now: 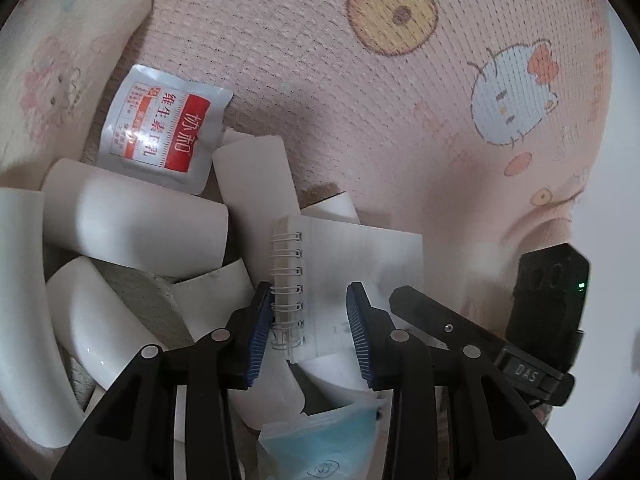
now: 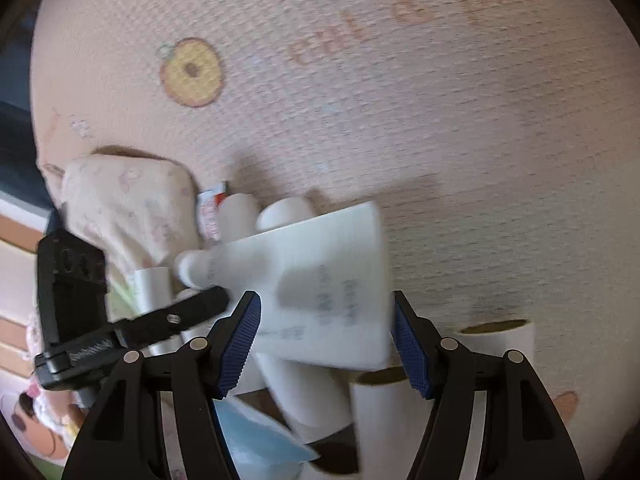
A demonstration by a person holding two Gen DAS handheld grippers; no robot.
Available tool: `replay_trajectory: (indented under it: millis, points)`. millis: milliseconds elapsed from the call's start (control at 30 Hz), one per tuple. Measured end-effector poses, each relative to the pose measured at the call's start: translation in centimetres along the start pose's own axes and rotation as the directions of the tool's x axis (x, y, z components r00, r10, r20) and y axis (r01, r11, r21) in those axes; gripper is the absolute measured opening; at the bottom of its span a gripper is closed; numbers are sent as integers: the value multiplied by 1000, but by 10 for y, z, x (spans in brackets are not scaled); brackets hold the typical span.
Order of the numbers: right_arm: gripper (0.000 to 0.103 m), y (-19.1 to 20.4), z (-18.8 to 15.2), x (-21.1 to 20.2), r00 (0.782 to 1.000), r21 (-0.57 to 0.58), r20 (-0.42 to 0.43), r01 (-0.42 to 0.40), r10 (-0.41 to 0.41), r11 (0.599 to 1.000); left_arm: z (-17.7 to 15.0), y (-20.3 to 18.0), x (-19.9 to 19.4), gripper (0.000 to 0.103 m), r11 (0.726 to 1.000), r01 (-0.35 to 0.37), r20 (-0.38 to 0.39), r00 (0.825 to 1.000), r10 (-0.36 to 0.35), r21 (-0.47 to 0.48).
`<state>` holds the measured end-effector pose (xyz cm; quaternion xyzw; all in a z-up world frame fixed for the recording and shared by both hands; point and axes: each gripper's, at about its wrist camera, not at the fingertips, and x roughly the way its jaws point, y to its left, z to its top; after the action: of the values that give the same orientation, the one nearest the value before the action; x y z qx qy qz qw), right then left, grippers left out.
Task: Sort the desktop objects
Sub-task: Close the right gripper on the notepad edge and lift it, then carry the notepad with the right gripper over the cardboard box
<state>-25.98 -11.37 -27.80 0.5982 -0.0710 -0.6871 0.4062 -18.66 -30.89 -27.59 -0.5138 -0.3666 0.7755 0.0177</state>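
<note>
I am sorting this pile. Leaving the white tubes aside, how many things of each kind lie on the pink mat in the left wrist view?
Notebook: 1
Sachet: 1
Blue packet: 1
Pouch: 1
Total: 4

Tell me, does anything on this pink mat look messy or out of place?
Yes. The white rolls lie jumbled at all angles rather than lined up, and a spiral notepad rests crooked on top of them. A red-and-white sachet lies askew at the pile's far edge.
</note>
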Motion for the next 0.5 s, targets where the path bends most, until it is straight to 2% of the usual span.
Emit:
replay_trajectory:
  millis: [233,333,433,500]
  points:
    - [62,9,-10,-3,994,-45,6,106,-106,993,-11,-25,-12,39,991,-16,53,999,9,133]
    - [62,13,-18,-19,995,-52,40,98,-96,994,-17,-33,-22,39,981,-26,84,996,10,192]
    - [62,19,-27,-40,991,-66,81,112,-107,991,-25,-37,-32,39,978,35,95,994,-56,207]
    - [62,24,-38,-56,984,-82,115,149,-140,985,-35,-40,-35,39,974,86,87,991,-106,210]
